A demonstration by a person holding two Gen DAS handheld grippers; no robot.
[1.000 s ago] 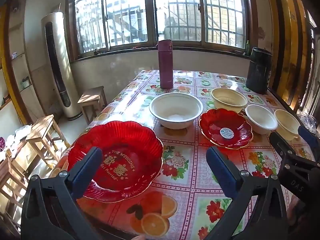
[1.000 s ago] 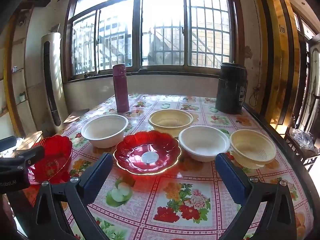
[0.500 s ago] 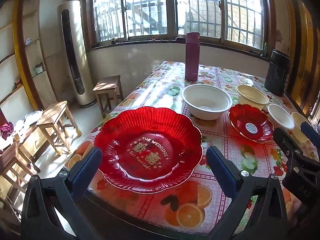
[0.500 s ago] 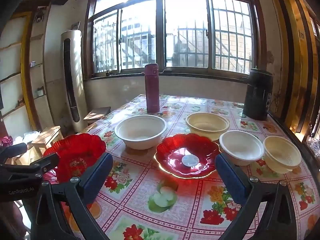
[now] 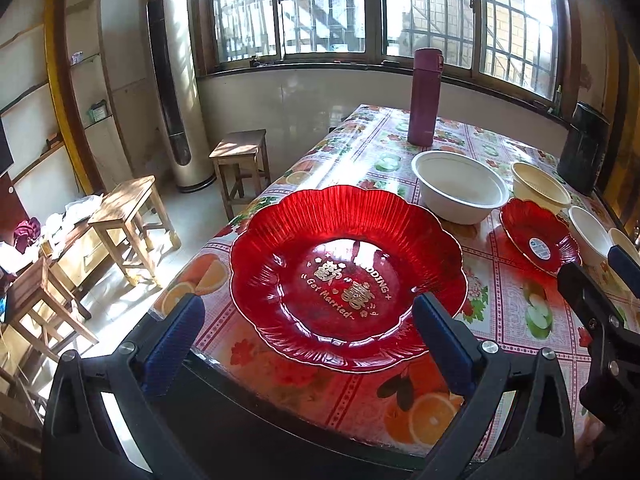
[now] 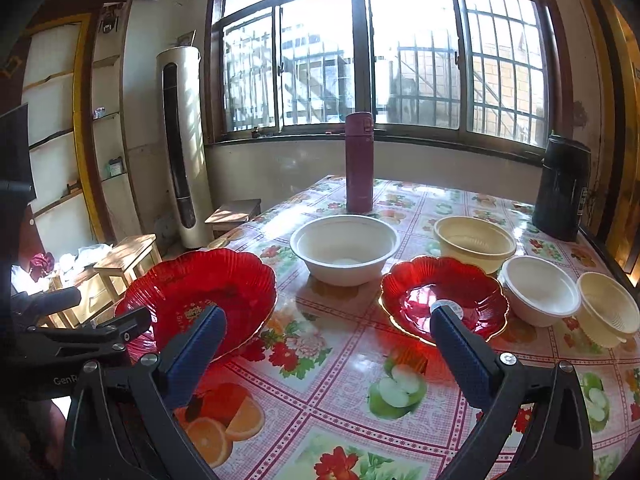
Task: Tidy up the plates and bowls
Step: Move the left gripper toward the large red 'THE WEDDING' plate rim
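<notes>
A large red scalloped plate (image 5: pixel 344 276) with gold lettering lies at the table's near-left corner, straight ahead of my open left gripper (image 5: pixel 308 344). That plate (image 6: pixel 200 296) also shows at left in the right wrist view. A smaller red plate (image 6: pixel 444 300) sits mid-table, just beyond my open right gripper (image 6: pixel 326 352). Behind the plates stand a big white bowl (image 6: pixel 344 248), a cream bowl (image 6: pixel 474 242), a small white bowl (image 6: pixel 538 290) and a ribbed cream bowl (image 6: pixel 608 316). Neither gripper holds anything.
A maroon flask (image 6: pixel 359 162) and a black canister (image 6: pixel 562 188) stand at the table's far end. Wooden stools (image 5: pixel 128 220) and a tall floor air conditioner (image 5: pixel 174 80) are left of the table (image 6: pixel 340 380), whose near edge lies under the grippers.
Both grippers have swung left and drawn back a little. The large red plate now sits centred before the left gripper, and the small red plate has shifted right in the right wrist view.
</notes>
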